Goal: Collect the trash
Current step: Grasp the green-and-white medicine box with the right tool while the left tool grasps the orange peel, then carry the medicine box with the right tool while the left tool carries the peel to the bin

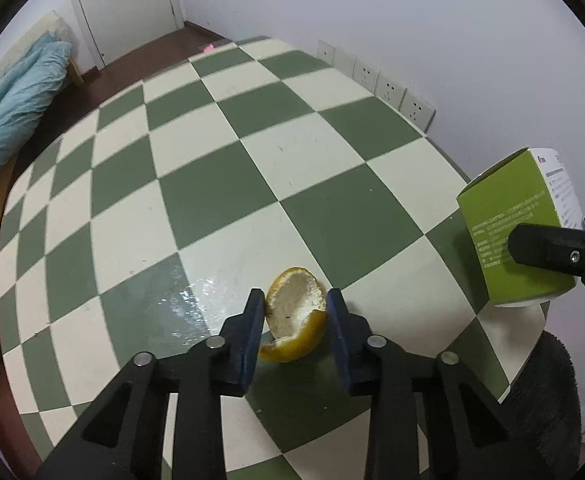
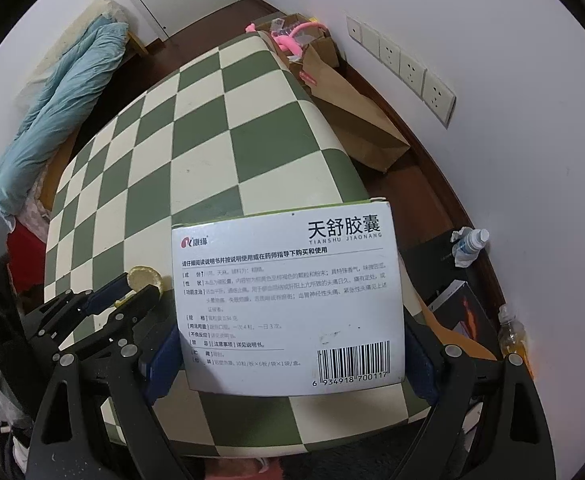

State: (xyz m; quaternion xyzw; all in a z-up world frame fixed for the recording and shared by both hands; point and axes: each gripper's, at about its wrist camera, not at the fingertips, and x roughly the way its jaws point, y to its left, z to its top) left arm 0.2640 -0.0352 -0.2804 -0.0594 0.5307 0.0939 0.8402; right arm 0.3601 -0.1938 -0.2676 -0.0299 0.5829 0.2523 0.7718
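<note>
A curled orange peel (image 1: 296,314) lies on the checked table (image 1: 228,184) near its front edge. My left gripper (image 1: 295,300) has its blue pads pressed to both sides of the peel, shut on it. In the right wrist view the same peel (image 2: 145,279) sticks up between that gripper's (image 2: 132,292) fingers. A white and green medicine box (image 2: 288,300) is clamped flat between the pads of my right gripper (image 2: 292,332), printed side up. From the left wrist, the box (image 1: 508,220) hangs at the table's right edge with one black finger (image 1: 548,250) on it.
A wet patch (image 1: 188,308) glistens left of the peel. An open brown paper bag (image 2: 356,120) with pink scraps stands on the floor by the socket wall. Bottles (image 2: 470,244) and dark boxes lie right of the table. A bed with a blue quilt (image 1: 12,100) is on the left.
</note>
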